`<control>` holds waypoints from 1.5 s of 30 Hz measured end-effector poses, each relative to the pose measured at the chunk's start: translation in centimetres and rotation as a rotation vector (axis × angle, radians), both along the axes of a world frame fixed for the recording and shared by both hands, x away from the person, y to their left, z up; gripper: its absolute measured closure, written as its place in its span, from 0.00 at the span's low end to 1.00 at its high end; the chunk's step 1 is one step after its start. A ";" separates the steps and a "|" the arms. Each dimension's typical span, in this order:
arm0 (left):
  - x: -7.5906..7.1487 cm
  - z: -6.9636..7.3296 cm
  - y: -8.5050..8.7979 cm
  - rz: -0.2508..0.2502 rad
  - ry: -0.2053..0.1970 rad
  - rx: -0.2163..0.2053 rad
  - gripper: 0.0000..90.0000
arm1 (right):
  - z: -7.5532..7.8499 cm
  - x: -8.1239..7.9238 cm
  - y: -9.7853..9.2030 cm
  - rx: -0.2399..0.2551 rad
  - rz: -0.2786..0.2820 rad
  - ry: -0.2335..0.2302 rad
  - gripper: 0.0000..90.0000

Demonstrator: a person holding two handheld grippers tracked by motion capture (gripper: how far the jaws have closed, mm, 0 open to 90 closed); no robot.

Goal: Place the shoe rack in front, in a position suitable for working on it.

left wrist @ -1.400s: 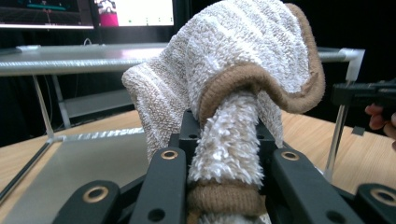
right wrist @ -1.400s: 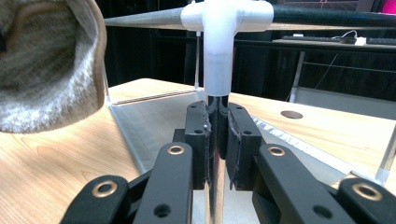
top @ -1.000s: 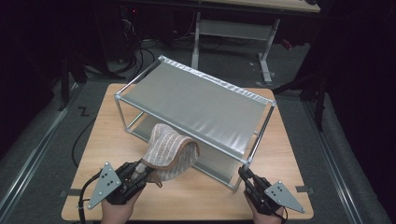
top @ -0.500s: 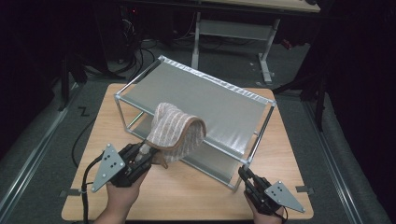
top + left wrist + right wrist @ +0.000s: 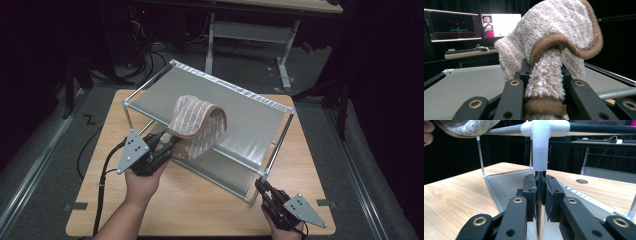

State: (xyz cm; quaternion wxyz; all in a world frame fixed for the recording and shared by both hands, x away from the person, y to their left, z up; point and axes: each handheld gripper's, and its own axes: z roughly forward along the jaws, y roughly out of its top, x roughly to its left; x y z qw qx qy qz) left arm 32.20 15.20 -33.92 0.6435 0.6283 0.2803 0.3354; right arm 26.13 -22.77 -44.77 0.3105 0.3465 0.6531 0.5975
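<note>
A beige ribbed towel (image 5: 197,125) with a brown hem hangs arched over the front rail of a two-shelf metal rack (image 5: 250,120). My left gripper (image 5: 170,142) is shut on the towel's near end, just in front of the top shelf. In the left gripper view the towel (image 5: 554,32) rises from between the jaws of that gripper (image 5: 544,67) and folds over. My right gripper (image 5: 261,186) is shut on the rack's front right leg (image 5: 256,192). The right gripper view has the shiny leg (image 5: 539,205) pinched between the pads of this gripper (image 5: 539,182), and the towel (image 5: 466,127) at top left.
The rack stands on a wooden table (image 5: 200,210) with bare wood in front of it. A lower grey shelf (image 5: 225,172) lies under the top one. Behind the table are a desk frame (image 5: 250,30) and floor cables (image 5: 145,55). Monitors (image 5: 451,25) glow far off.
My left gripper has lifted the towel up and forward, from in front of the rack to over the top shelf's front rail. The right gripper has stayed on the leg.
</note>
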 end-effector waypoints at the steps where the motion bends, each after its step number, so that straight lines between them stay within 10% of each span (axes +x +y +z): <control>1: 0.5 0.0 -0.3 0.005 0.007 0.005 0.82 | 0.0 0.0 0.0 0.000 -0.001 -0.002 0.90; 21: 5.1 -0.7 -2.7 0.022 0.117 0.083 0.78 | 0.0 0.0 0.0 -0.001 0.004 -0.003 0.90; 38: 3.4 -0.7 -2.7 -0.041 0.091 0.103 0.41 | 0.0 -0.1 0.0 0.000 0.002 -0.001 0.89; 45: 4.1 0.0 -2.7 -0.016 0.100 0.064 0.49 | 0.0 -0.1 0.0 0.000 0.001 0.000 0.89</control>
